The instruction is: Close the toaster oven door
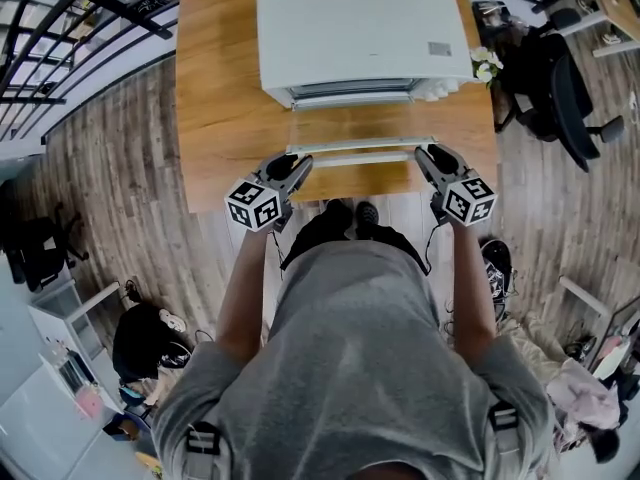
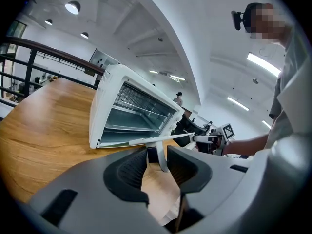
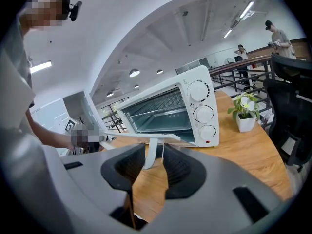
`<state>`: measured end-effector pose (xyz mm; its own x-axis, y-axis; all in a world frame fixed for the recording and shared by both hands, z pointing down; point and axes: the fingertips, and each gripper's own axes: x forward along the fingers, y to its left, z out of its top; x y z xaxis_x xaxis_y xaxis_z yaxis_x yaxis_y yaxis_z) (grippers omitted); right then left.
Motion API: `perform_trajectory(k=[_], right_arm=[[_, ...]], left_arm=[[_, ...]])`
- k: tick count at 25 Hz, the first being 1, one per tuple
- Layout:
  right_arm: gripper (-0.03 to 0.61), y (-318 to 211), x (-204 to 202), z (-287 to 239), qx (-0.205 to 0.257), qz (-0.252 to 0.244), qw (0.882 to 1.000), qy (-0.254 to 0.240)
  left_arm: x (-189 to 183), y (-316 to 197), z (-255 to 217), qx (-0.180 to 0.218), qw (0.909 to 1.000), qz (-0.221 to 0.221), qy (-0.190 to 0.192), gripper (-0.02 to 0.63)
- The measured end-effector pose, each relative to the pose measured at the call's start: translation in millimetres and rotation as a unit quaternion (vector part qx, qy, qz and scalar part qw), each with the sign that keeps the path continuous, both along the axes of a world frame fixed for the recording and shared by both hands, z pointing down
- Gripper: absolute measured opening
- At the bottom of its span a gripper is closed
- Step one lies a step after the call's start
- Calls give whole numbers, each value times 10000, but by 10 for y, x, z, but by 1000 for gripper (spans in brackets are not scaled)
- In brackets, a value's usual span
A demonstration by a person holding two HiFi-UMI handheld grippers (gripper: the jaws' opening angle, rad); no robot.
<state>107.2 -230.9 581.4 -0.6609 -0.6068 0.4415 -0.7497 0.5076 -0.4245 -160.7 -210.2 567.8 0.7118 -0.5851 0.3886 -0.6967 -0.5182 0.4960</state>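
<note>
The oven (image 1: 360,38) sits on the table (image 1: 220,88), its door (image 1: 360,128) down flat. From above, the left tool (image 1: 299,162) and right tool (image 1: 426,154) sit at the handle (image 1: 362,151) ends. Only the gripper views show a post (image 2: 162,155) between each tool's jaws, loose, not squeezed. The right gripper view alone shows the knobs (image 3: 202,113).

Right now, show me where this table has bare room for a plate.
Widest bare patch: table left of the toaster oven, out to the left edge. A narrower strip lies right of it, in front of the plant. The front is crowded: open door, left gripper and right gripper at its handle.
</note>
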Motion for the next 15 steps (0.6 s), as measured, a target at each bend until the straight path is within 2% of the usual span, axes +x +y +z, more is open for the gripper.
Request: perform_trajectory(k=[4,15], right_arm=[[127,-74,-12,-78,43,136,9999,-75],[129,-343,-13,-326,282,580,9968,-478]], left_arm=[[-15,-78,-76,28,9999,19,104,149],[-77,-350,-290,15,9971,-90,755,158]])
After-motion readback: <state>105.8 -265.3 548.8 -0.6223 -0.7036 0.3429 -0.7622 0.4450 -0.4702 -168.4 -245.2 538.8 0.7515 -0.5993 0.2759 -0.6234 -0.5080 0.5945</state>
